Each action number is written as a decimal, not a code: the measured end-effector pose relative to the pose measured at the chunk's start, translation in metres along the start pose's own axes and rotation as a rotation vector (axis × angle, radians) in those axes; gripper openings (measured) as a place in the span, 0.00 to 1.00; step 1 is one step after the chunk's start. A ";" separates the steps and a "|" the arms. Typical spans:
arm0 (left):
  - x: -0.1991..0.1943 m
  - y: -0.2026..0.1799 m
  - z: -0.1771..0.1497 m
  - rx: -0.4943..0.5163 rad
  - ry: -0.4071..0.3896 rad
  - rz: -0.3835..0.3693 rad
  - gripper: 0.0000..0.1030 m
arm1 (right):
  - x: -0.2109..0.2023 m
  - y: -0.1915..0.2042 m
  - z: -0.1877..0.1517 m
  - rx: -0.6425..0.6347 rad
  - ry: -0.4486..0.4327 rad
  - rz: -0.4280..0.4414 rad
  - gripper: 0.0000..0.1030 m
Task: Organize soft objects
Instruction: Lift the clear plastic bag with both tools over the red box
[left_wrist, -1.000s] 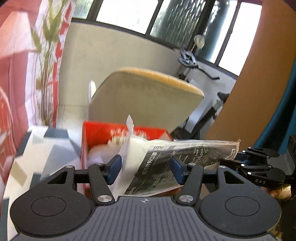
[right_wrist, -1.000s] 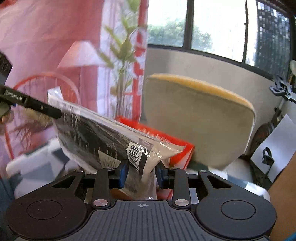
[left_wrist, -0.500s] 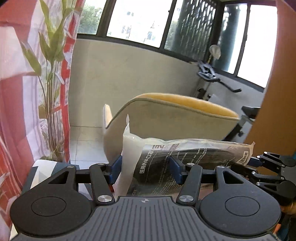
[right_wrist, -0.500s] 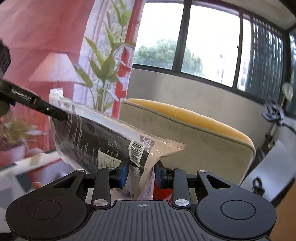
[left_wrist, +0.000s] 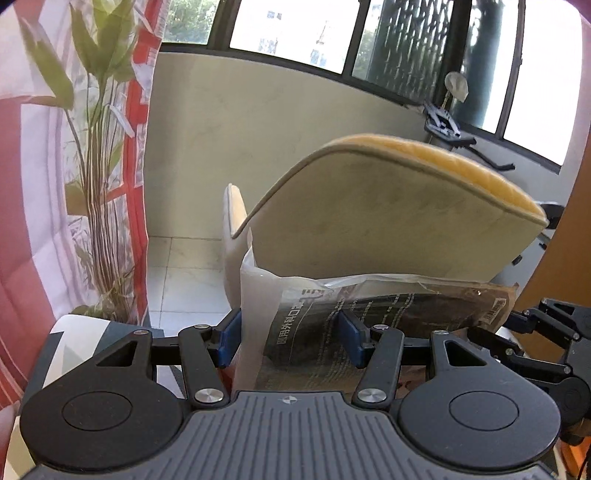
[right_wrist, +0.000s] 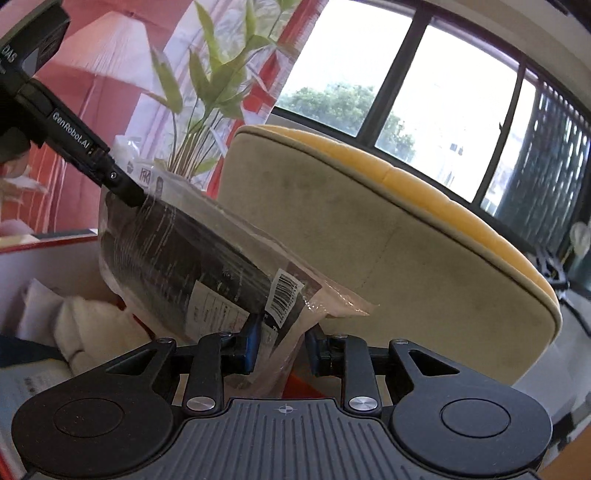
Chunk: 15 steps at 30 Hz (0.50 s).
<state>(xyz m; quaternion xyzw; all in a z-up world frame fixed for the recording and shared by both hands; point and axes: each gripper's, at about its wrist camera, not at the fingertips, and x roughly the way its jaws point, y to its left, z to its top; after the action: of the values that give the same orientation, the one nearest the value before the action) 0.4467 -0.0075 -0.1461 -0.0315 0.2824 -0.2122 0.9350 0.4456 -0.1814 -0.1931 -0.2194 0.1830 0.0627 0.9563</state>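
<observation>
A clear plastic packet (left_wrist: 388, 314) with black contents and printed labels hangs in the air between both grippers. My left gripper (left_wrist: 290, 338) is shut on its white-edged end, blue pads on either side. My right gripper (right_wrist: 282, 347) pinches the barcode end of the packet (right_wrist: 184, 258), its jaws still closing on it. The right gripper (left_wrist: 546, 332) shows at the right edge of the left wrist view. The left gripper's finger (right_wrist: 122, 188) reaches onto the packet's far end in the right wrist view. Below lies a red box (right_wrist: 55, 236) with a white soft item (right_wrist: 92, 328) inside.
A beige chair with a yellow cushion (left_wrist: 388, 221) stands close behind the packet. A tall green plant (left_wrist: 96, 147) and a red-and-white curtain (left_wrist: 22, 221) are at the left. A patterned cloth (left_wrist: 74, 332) covers the surface below. Windows fill the back.
Both grippers have carried the packet sideways and lower. The red box left the left wrist view and its white inside now shows at the right wrist view's lower left. The right jaws narrowed.
</observation>
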 end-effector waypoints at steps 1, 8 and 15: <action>0.005 0.000 0.000 0.009 0.006 0.006 0.57 | 0.002 0.001 -0.001 -0.011 0.006 -0.003 0.23; 0.029 0.002 -0.003 0.047 0.108 0.027 0.56 | 0.030 0.017 -0.007 -0.093 0.103 0.003 0.21; 0.047 0.010 -0.008 0.034 0.226 0.035 0.50 | 0.052 0.019 -0.002 -0.025 0.240 0.079 0.16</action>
<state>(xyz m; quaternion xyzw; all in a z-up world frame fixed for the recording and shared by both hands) 0.4813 -0.0173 -0.1790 0.0135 0.3826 -0.2028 0.9013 0.4897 -0.1634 -0.2219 -0.2297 0.3039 0.0756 0.9215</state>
